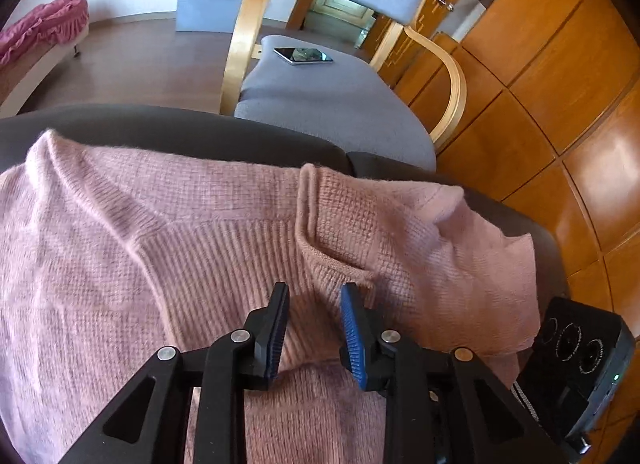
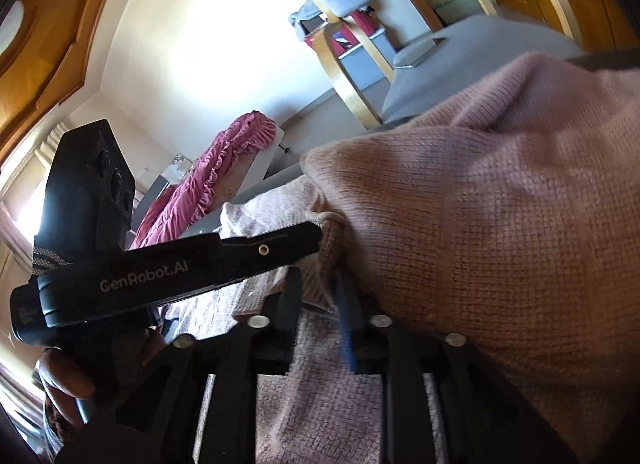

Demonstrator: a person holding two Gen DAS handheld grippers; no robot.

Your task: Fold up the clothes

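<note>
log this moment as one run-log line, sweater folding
stage: folding pink sweater on dark seat | left claw: open, over ribbed knit | right claw: open, knit between pads | folded sleeve: lying across body

Home, bedroom/living rm: bentwood armchair (image 1: pixel 320 92) w/ grey cushions, bed (image 1: pixel 44 32) w/ pink ruffled cover, wood-panel wardrobe doors (image 1: pixel 540 76).

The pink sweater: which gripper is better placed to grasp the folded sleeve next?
Left. The left gripper hangs open right at the sleeve's edge on the pink sweater; the right gripper, also open, sits half under fabric.
</note>
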